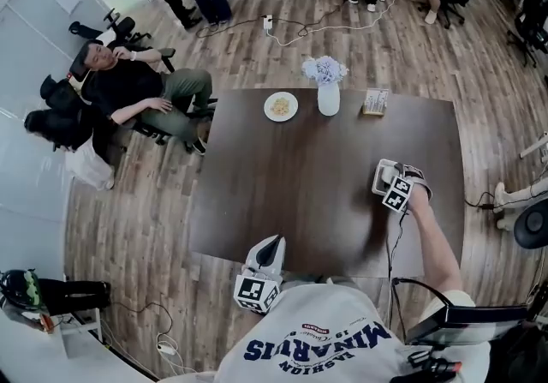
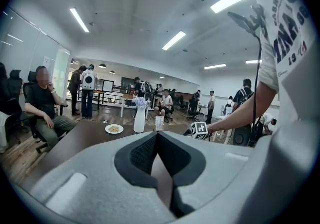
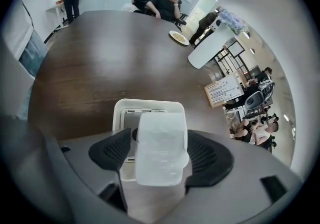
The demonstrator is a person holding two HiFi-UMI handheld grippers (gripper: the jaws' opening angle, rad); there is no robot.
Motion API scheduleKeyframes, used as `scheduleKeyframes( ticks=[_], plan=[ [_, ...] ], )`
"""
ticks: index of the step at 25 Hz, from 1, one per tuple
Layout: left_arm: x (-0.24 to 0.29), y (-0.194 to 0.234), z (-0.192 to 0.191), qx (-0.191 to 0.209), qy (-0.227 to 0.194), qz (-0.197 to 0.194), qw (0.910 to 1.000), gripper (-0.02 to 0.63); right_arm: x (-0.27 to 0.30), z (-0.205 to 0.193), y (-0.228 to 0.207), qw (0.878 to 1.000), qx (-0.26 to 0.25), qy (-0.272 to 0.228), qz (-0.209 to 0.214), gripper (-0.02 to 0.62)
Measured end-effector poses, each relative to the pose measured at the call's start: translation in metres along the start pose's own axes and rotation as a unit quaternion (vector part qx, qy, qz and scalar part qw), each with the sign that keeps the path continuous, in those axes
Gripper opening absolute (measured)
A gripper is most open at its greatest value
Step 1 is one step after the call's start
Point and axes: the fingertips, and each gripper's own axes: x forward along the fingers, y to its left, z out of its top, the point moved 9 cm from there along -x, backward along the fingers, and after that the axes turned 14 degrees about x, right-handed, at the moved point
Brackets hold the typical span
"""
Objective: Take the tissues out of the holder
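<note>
A white wrapped tissue pack (image 3: 161, 148) stands upright in a white open-topped holder (image 3: 145, 105) on the dark wooden table (image 1: 325, 158). My right gripper (image 3: 161, 152) reaches down over it with its jaws spread wide; the pack sits between the dark pads (image 3: 112, 150), and a thin gap shows at the left pad. In the head view the right gripper (image 1: 387, 180) covers most of the holder (image 1: 379, 174) at the table's right side. My left gripper (image 1: 271, 240) rests at the near table edge, its pads (image 2: 145, 150) pressed together on nothing.
At the table's far side stand a plate of food (image 1: 281, 105), a white vase of flowers (image 1: 328, 86) and a small printed card stand (image 1: 375, 102). A person sits in a chair (image 1: 137, 90) just off the left edge. Others stand farther back.
</note>
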Motion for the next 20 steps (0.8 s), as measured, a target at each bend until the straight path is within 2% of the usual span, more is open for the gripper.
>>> scheduleKeyframes(
  ticks=[6,7,9,20],
  plan=[
    [-0.001,0.003,-0.001,-0.002,0.002,0.011,0.9999,0.005,0.025,-0.003,0.005,0.999,-0.021,0.037,-0.006,0.344],
    [-0.001,0.004,-0.002,-0.001,0.003,0.012,0.9999,0.005,0.027,-0.003,0.006,0.999,-0.025,0.042,-0.006,0.287],
    [-0.001,0.005,-0.003,0.001,0.005,0.014,0.9999,0.005,0.03,-0.002,0.005,0.998,-0.027,0.048,-0.003,0.264],
    [0.01,0.008,0.002,0.005,0.0,0.008,1.0,0.005,0.03,0.0,0.003,0.998,-0.027,0.051,0.001,0.259]
  ],
)
